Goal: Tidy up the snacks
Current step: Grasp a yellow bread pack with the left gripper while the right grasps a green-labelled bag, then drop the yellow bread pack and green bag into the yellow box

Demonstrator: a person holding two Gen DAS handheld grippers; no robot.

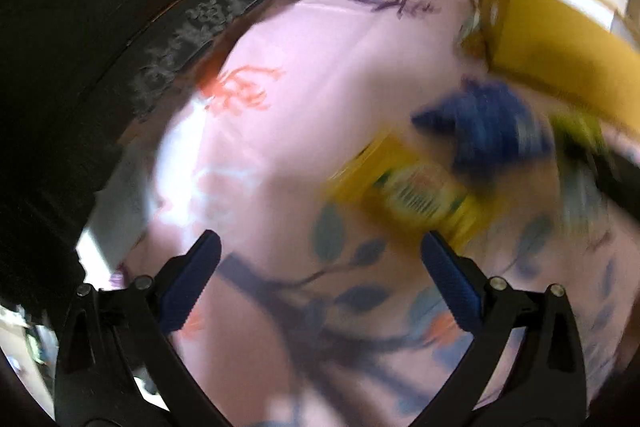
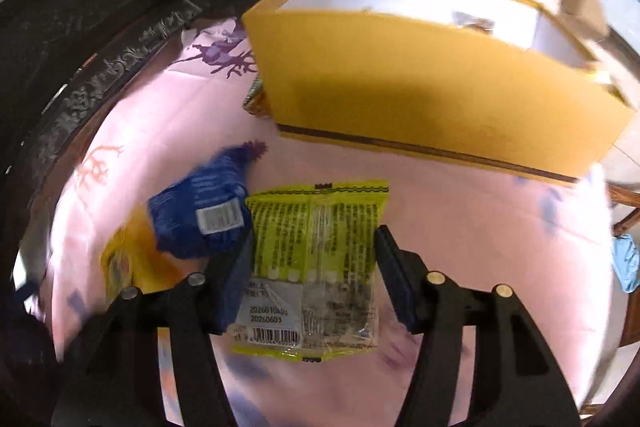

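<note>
Now green snack packet [image 2: 316, 259] lies between right gripper [image 2: 314, 239] fingers, touching both edges, gripper grasping it.

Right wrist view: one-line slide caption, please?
Right gripper straddles a green snack packet on the pink floral cloth, before the yellow box.
</note>
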